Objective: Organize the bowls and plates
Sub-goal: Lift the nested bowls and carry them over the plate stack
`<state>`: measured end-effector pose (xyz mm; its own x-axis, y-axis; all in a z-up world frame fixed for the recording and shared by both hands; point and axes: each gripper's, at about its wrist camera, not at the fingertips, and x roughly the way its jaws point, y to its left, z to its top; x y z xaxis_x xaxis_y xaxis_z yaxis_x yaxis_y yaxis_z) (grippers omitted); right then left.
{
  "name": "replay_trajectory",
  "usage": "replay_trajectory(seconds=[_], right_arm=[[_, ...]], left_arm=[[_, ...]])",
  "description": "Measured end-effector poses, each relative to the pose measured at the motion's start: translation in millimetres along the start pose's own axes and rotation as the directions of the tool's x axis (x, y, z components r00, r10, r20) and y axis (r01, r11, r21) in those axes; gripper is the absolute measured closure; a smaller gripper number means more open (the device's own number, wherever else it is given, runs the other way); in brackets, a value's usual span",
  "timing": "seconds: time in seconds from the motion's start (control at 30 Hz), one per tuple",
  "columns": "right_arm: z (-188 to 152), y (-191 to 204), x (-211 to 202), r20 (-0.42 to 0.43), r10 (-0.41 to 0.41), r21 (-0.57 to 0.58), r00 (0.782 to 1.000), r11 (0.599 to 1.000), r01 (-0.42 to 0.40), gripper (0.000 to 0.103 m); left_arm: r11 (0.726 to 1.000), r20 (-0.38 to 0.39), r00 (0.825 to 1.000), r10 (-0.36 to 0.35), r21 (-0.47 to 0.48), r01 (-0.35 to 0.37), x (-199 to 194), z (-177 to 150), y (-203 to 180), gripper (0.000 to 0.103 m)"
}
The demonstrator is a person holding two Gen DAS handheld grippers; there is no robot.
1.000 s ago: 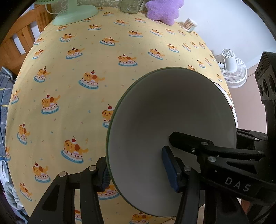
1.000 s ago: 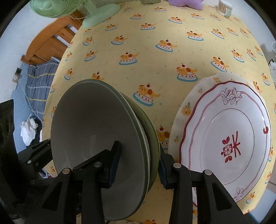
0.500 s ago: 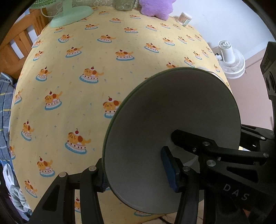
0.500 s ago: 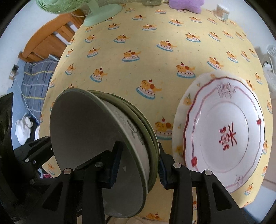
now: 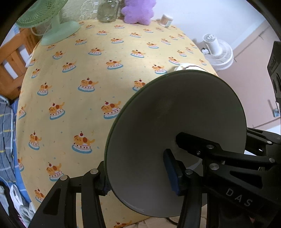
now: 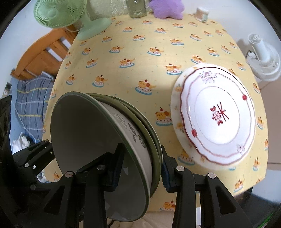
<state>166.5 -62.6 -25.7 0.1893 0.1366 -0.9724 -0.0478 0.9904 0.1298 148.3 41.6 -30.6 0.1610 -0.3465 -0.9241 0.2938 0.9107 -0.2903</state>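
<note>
Both grippers hold one nested stack of green-rimmed bowls [image 6: 98, 140] at opposite rims, lifted above the near edge of the table. My right gripper [image 6: 140, 168] is shut on the stack's rim, one pad inside the top bowl and one behind the outer bowls. My left gripper [image 5: 138, 177] is shut on the rim of the same stack [image 5: 175, 140], its grey inside facing the camera. A white plate with red trim [image 6: 217, 115] lies on another plate at the right of the yellow tablecloth [image 6: 140, 57]; only its edge [image 5: 186, 66] shows in the left wrist view.
A green desk fan [image 6: 70, 15], a glass jar [image 6: 137, 7], a purple plush [image 6: 166, 8] and a small container [image 6: 202, 13] stand along the far edge. A white floor fan [image 6: 263, 57] stands right of the table; a wooden bed with striped bedding [image 6: 29, 98] is on the left.
The bowl stack has risen and drawn back toward the table's near edge in both grippers. More of the far edge and the room shows. The red-trimmed plate stays put.
</note>
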Motion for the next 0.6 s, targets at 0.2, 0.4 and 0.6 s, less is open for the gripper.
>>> replay_trajectory(seconds=[0.2, 0.4, 0.6], right_arm=[[-10.7, -5.7, -15.5, 0.036, -0.026, 0.045, 0.999, 0.999, 0.024, 0.061], [-13.8, -19.2, -27.5, 0.072, -0.004, 0.048, 0.997, 0.999, 0.000, 0.061], [-8.0, -43.9, -37.4, 0.088, 0.036, -0.003, 0.995, 0.999, -0.036, 0.061]], left_arm=[[0.999, 0.012, 1.000, -0.019, 0.047, 0.018, -8.9, -1.9, -15.4, 0.052], [0.999, 0.032, 0.999, 0.009, 0.049, -0.010, -15.2, 0.1, -34.5, 0.052], [0.999, 0.054, 0.997, 0.052, -0.013, -0.052, -15.8, 9.1, -64.7, 0.052]])
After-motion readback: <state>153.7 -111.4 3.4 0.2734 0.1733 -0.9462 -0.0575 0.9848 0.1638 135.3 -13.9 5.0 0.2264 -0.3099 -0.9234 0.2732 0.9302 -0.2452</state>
